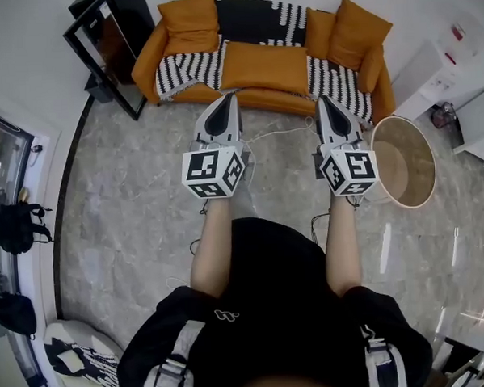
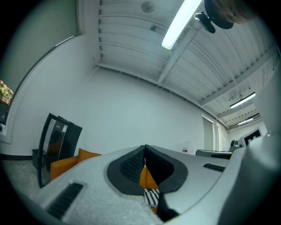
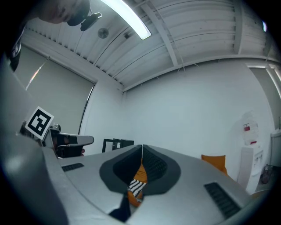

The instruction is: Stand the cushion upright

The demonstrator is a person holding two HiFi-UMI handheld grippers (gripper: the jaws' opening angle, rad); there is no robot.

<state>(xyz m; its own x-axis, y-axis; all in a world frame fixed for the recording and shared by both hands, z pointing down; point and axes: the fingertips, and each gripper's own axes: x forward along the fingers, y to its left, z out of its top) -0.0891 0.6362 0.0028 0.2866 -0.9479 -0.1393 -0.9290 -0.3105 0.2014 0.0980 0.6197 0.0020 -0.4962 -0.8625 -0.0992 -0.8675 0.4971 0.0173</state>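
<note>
A large orange cushion lies flat on the seat of the orange sofa in the head view. Other orange cushions stand against the backrest, one at the left and one at the right. Black-and-white striped throws cover parts of the seat. My left gripper is shut and empty, held over the floor just short of the sofa's front edge. My right gripper is likewise shut and empty, beside it on the right. In the gripper views the left gripper and the right gripper show closed jaws with the sofa beyond.
A round wooden table stands to the right of the right gripper. A black framed panel leans at the sofa's left end. White shelving is at the far right. Cables trail on the marble floor. Black bags sit at the left.
</note>
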